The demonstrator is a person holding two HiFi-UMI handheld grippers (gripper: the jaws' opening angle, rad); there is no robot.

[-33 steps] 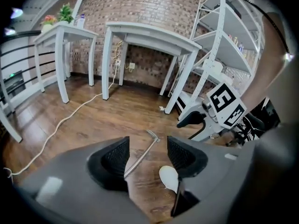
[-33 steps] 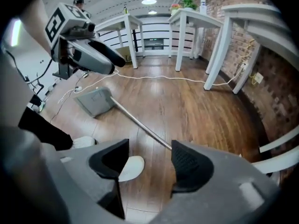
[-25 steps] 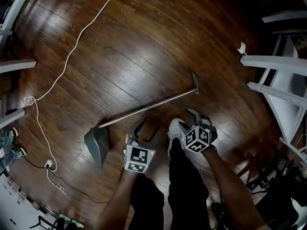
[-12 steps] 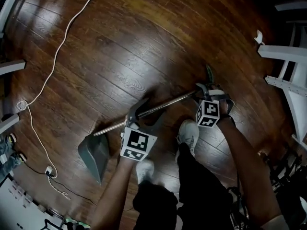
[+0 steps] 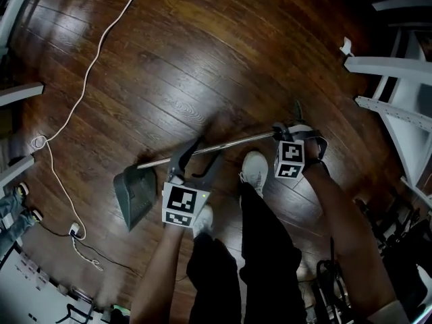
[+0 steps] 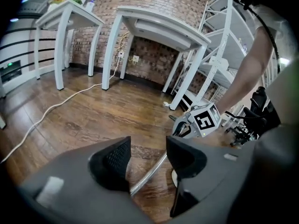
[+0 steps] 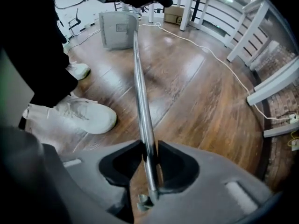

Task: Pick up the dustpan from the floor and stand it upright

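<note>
One dustpan (image 5: 138, 196) is lying on the floor (image 5: 202, 59), with two white shoes (image 5: 255, 172) (image 5: 202, 220) standing just beside it, one white cable (image 5: 101, 44) trailing near it and two white tables (image 6: 70, 8) (image 6: 159, 20) standing beyond it.

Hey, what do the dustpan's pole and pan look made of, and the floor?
The pole: likely polished metal, with bright mirror-like streaks. The pan: probably matte grey plastic, dull, no glare. The floor: glossy dark wood planks or laminate; grain and seams show.
</note>
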